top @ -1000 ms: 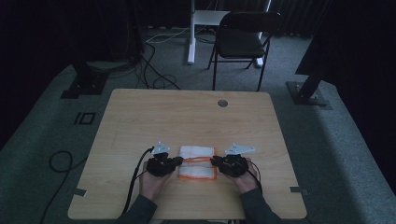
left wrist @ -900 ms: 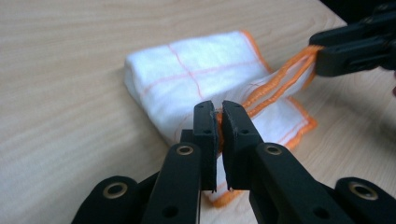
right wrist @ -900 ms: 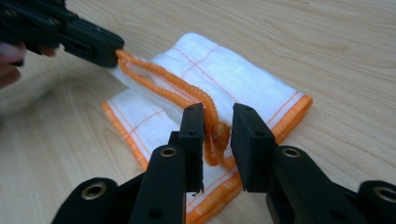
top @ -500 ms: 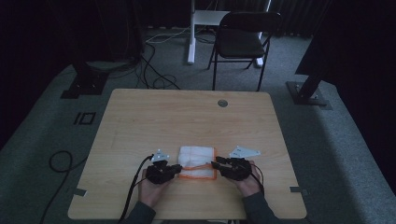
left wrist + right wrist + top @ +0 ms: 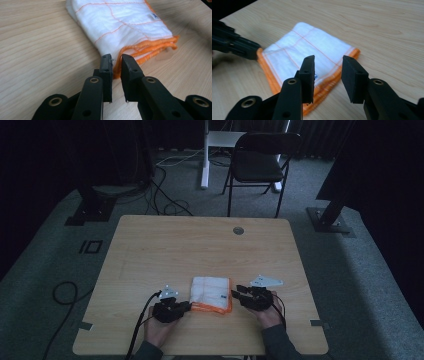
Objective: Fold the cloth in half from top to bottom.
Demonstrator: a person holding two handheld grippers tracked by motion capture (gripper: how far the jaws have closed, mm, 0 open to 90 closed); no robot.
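The folded white cloth [image 5: 211,293] with orange stitched edging lies flat on the wooden table [image 5: 200,245], squared up in several layers, between the two grippers. From its neat stack the folding looks finished, or very nearly so, and what is left seems to be letting go and drawing the hands away.

The left gripper [image 5: 116,61] has its jaws parted by a narrow gap that has just been widening. The orange hem corner of the cloth [image 5: 130,25] sits right at its tips and runs down into the gap; whether a pad brushes the fabric I cannot tell, but it does not look pinched.

The right gripper [image 5: 327,67] hangs just above the near hem of the cloth [image 5: 307,50], jaws spread and just opened further, nothing between them, the cloth lying ahead of and below its tips. Beyond the cloth's far corner, the other gripper's black jaws show at that view's left.
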